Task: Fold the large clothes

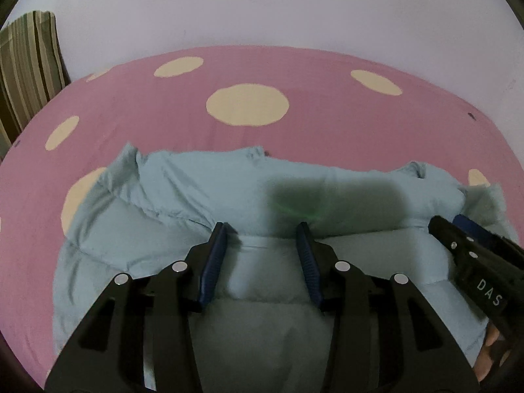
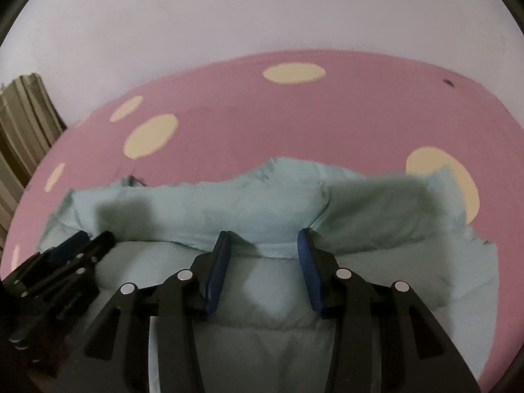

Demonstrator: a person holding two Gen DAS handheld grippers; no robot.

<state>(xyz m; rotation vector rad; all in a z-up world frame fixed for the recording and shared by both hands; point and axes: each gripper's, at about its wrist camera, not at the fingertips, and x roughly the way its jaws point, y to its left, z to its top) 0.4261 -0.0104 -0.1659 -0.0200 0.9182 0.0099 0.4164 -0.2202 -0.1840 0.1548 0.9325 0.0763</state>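
A pale blue quilted jacket (image 1: pixel 183 196) lies spread across a bed covered in a pink sheet (image 1: pixel 294 65) with large cream dots, its far edge bunched into a rumpled ridge. The left tool (image 1: pixel 263 229) hangs over the jacket's middle, its two blue-padded fingers (image 1: pixel 213 262) spread wide with only fabric showing between them, gripping nothing. Just beside it, the right tool (image 2: pixel 263 237) hovers above the same garment, its jaws likewise apart and holding nothing; each tool appears at the edge of the other's view. In the right wrist view the jacket's fabric (image 2: pixel 229 203) rises toward a crumpled peak against the sheet. A striped cushion (image 1: pixel 26 65) stands at the far left, near the pale wall (image 1: pixel 262 6).
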